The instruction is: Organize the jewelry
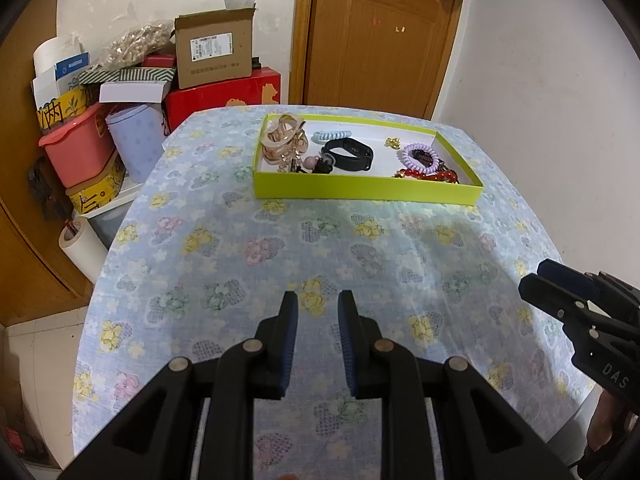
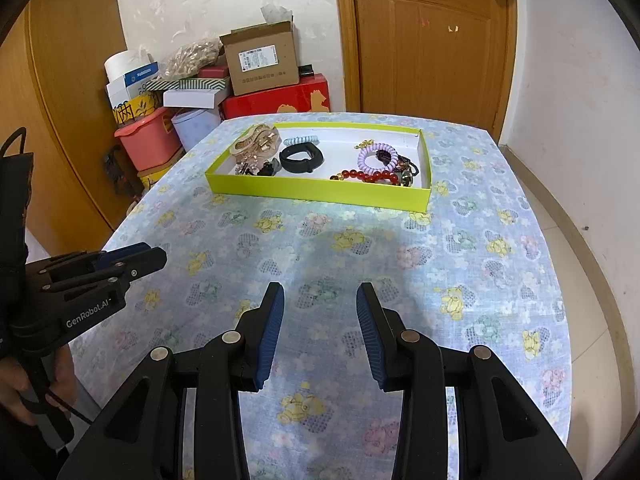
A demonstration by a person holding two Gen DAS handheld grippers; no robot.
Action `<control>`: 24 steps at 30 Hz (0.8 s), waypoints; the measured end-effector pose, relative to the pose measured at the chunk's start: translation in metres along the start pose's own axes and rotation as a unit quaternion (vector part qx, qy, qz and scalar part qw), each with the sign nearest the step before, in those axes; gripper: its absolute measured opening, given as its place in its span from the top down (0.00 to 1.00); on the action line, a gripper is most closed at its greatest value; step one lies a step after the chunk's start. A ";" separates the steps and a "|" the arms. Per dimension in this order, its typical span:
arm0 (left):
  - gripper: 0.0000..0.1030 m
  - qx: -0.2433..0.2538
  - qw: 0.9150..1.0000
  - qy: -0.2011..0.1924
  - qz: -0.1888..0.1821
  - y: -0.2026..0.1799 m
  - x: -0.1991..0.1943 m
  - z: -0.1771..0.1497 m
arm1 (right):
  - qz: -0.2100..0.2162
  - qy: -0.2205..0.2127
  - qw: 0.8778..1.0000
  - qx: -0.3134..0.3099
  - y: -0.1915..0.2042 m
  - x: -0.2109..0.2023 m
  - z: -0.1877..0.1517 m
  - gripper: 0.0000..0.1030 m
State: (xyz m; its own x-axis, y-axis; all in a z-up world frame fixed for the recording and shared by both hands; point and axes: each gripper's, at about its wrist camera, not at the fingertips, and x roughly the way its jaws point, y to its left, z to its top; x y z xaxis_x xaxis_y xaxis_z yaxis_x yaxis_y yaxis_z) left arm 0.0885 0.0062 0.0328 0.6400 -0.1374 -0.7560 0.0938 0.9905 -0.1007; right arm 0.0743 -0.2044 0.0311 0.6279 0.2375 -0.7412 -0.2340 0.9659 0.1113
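**Grippers held empty over the floral cloth**

Both grippers are held low over the near table: the left gripper [image 1: 318,300] parted narrowly, the right gripper [image 2: 320,292] spread wider, nothing gripped by either. Farther back, a lime-green tray [image 1: 360,190] is set on the floral tablecloth [image 1: 280,248], well apart from both. Inside it are seen a black band [image 1: 350,154], a lilac coil tie [image 1: 420,156] and red beads [image 2: 370,176]. Stacked boxes [image 1: 212,52] are piled beside a wooden door [image 1: 380,40].

White walls, a wooden door [image 2: 430,40] at top centre, boxes [image 1: 152,80] piled upper left, pale floor [image 2: 592,248] at right, perhaps tiled
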 end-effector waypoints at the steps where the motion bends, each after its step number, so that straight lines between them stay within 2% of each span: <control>1: 0.79 0.001 1.000 0.000 0.000 0.000 0.000 0.000 | 0.000 0.000 1.000 0.000 0.001 0.000 0.000 0.62; 24: 0.79 0.001 1.000 0.003 -0.006 -0.002 0.001 0.000 | -0.001 0.000 1.000 0.000 0.001 0.001 0.000 0.62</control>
State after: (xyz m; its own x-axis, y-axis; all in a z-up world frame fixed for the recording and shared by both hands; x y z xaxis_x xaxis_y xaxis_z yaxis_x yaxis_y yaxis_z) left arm 0.0892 0.0037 0.0327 0.6349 -0.1489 -0.7581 0.1021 0.9888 -0.1088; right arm 0.0746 -0.2030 0.0311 0.6280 0.2349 -0.7419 -0.2317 0.9666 0.1099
